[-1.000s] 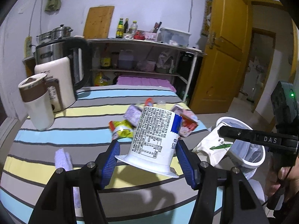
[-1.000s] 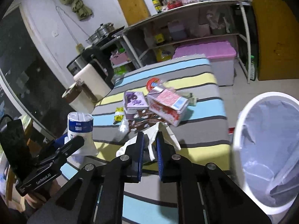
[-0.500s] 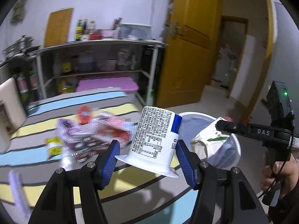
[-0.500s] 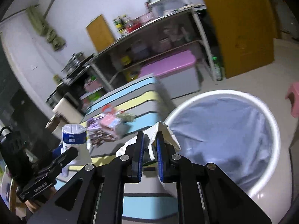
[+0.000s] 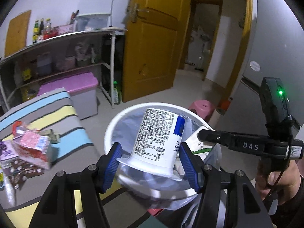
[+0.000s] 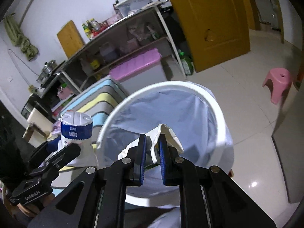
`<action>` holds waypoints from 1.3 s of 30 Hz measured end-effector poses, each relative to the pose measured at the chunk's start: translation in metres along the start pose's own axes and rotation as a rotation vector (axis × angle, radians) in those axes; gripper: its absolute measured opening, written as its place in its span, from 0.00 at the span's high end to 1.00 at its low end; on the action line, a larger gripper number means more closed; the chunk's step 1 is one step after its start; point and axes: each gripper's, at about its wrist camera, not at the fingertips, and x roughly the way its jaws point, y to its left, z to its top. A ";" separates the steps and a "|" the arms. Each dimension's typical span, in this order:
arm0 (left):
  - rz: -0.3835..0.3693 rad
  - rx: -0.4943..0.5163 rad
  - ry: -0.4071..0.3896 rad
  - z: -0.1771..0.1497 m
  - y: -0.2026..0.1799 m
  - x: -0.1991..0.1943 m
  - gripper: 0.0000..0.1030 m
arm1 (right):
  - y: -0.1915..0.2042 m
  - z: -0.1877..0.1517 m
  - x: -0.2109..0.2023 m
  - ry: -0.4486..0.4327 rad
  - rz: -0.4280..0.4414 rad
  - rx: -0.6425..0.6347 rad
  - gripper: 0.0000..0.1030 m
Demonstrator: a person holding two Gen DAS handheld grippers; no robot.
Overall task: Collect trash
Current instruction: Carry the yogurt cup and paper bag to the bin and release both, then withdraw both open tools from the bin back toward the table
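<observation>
Over the lined white bin [image 6: 212,102], the left claw [image 5: 150,159] grips an upturned paper cup [image 5: 157,136] (printed label outward) while the right claw [image 6: 152,152] pinches a crumpled white wrapper [image 6: 167,134].

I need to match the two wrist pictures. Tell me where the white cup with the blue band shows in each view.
Left wrist: the white cup with the blue band sits centre frame, upside down between the left tool's blue pads, above the bin.
Right wrist: the cup is at the left, beside the bin's rim.
Shared landmark: the white lined trash bin.
</observation>
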 end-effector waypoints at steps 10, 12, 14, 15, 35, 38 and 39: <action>-0.035 0.010 0.067 -0.007 -0.003 0.031 0.39 | -0.014 -0.007 0.019 0.064 -0.035 0.005 0.83; -0.031 0.006 0.068 -0.008 -0.001 0.032 0.39 | -0.012 -0.008 0.018 0.061 -0.041 0.001 0.83; -0.033 -0.001 0.069 -0.009 -0.001 0.030 0.39 | -0.012 -0.008 0.017 0.055 -0.041 0.001 0.79; -0.033 -0.006 0.069 -0.010 0.000 0.029 0.39 | -0.011 -0.008 0.016 0.053 -0.041 0.001 0.74; 0.116 -0.149 -0.040 -0.030 0.033 -0.053 0.39 | 0.054 -0.018 -0.019 -0.057 0.094 -0.149 0.68; 0.152 -0.172 -0.056 -0.040 0.041 -0.071 0.39 | 0.072 -0.024 -0.019 -0.051 0.116 -0.189 0.67; 0.163 -0.180 -0.058 -0.044 0.044 -0.077 0.39 | 0.075 -0.025 -0.018 -0.044 0.125 -0.198 0.67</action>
